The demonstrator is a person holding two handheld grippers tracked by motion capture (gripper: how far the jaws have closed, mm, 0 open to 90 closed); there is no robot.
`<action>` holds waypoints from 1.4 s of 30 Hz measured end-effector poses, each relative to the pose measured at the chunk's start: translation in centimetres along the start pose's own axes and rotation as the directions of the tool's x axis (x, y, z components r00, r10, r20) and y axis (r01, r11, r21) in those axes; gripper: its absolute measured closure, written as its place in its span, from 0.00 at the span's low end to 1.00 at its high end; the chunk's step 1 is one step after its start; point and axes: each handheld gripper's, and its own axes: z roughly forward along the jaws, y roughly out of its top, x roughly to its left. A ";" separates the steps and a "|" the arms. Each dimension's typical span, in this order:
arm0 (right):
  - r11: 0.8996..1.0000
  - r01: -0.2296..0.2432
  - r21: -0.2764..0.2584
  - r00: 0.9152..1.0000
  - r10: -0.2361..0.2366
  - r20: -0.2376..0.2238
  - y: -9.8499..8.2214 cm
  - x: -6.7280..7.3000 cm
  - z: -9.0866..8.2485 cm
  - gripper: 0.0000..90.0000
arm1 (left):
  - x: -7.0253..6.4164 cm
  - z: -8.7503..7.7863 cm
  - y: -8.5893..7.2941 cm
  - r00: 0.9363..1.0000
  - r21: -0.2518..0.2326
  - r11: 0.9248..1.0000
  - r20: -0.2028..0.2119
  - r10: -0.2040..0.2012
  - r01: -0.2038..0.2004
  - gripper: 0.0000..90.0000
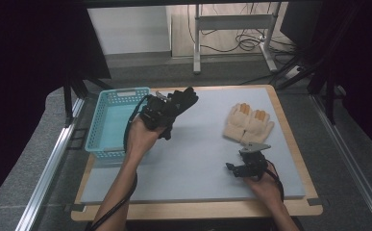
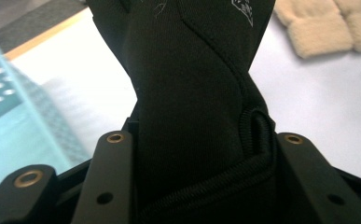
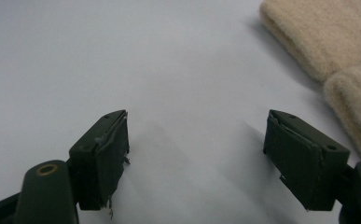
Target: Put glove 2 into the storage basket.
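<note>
Clamped between the jaws of the left gripper [image 1: 174, 107] was a black glove [image 1: 183, 98], pinched by its bunched fabric and lifted clear of the table. From above, the glove was seen hanging off the front of that gripper, above the far left part of the pale blue mat [image 1: 198, 159] and just beside the turquoise basket [image 1: 107, 122], with its free end pointing away from the person. In the left gripper view the glove [image 2: 192, 93] was seen rising from between the two black jaws, its ribbed cuff seam folded low down between them and a small white logo visible near its top edge. A corner of the basket [image 2: 1, 98] was seen at the left of that view, and the cream gloves [image 2: 327, 23] at the upper right.

Held low over the near right part of the mat was the right gripper [image 1: 234, 168], with its jaws spread wide and nothing between them. In the right gripper view only bare mat [image 3: 122, 56] was seen between its two pads [image 3: 106, 154], whose covering looked frayed at the edges. A pair of cream gloves [image 1: 248, 124] was laid flat, side by side, on the mat just beyond that gripper, apart from it; their woolly edge [image 3: 336, 46] was seen at the upper right of the right gripper view.
</note>
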 end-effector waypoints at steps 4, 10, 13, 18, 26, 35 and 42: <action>1.000 0.001 0.000 1.000 -0.001 0.000 0.0 0.0 0.0 0.24 | 1.5 -0.7 -0.2 0.999 0.002 1.000 -0.024 -0.028 0.028 0.64; 1.000 0.001 0.000 1.000 -0.001 0.002 0.0 0.0 0.0 0.24 | 3.8 -1.6 -1.2 0.994 -0.002 0.998 -0.079 -0.069 0.069 0.64; 1.000 0.001 -0.001 1.000 -0.001 0.002 0.0 0.0 0.0 0.24 | 4.8 -1.9 -1.9 0.990 -0.005 0.996 -0.109 -0.092 0.092 0.64; 1.000 0.002 -0.001 1.000 -0.002 0.002 0.0 0.0 0.0 0.24 | 6.8 -2.5 -3.2 0.981 -0.003 0.990 -0.137 -0.141 0.142 0.64; 1.000 0.002 -0.001 1.000 -0.002 0.003 0.0 0.0 0.0 0.24 | 9.8 -3.0 -5.5 0.962 0.002 0.975 -0.158 -0.221 0.224 0.64; 1.000 0.002 -0.001 1.000 -0.002 0.002 0.0 0.0 0.0 0.24 | 12.8 -3.0 -7.7 0.936 0.024 0.953 -0.197 -0.293 0.303 0.64; 1.000 0.001 -0.001 1.000 -0.001 0.002 0.0 0.0 0.0 0.24 | 15.3 -2.5 -9.6 0.906 0.059 0.926 -0.237 -0.350 0.374 0.63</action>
